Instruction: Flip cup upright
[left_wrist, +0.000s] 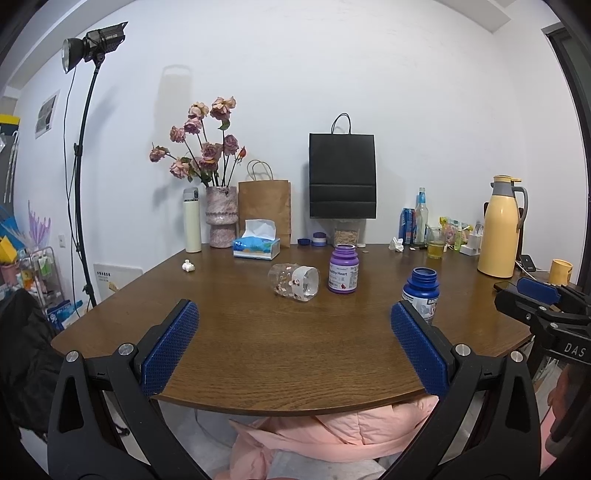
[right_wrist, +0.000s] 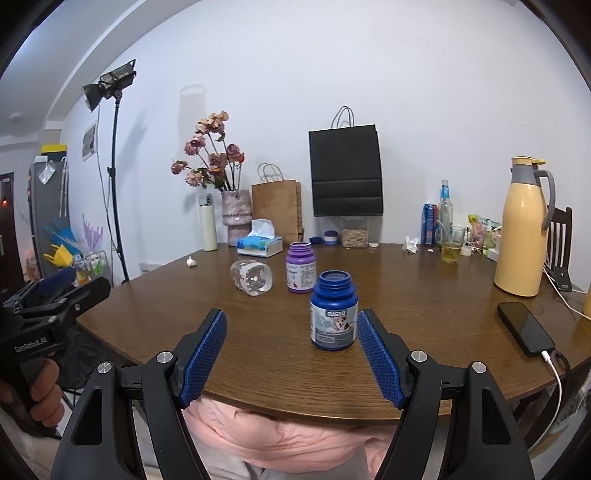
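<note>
Illumination is even, bright and diffuse. The studio lamp (left_wrist: 94, 40) at 10 o'clock faces away from the wall (left_wrist: 406, 74). Soft shadows fall on the wall behind the flowers (left_wrist: 201, 142). Mild glare marks the table (right_wrist: 406, 273) toward 3 o'clock. Fisheye curvature bends the edges; corners are vignetted black. Focus is sharp throughout.

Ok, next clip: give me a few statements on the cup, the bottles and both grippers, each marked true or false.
1. The glass cup lies on its side on the table. True.
2. The left gripper is shut on the cup. False: it is open, short of the cup.
3. The purple bottle stands upright, without a cap. True.
4. The blue bottle has tipped over. False: it stands upright.
5. The right gripper is open and holds nothing. True.
</note>
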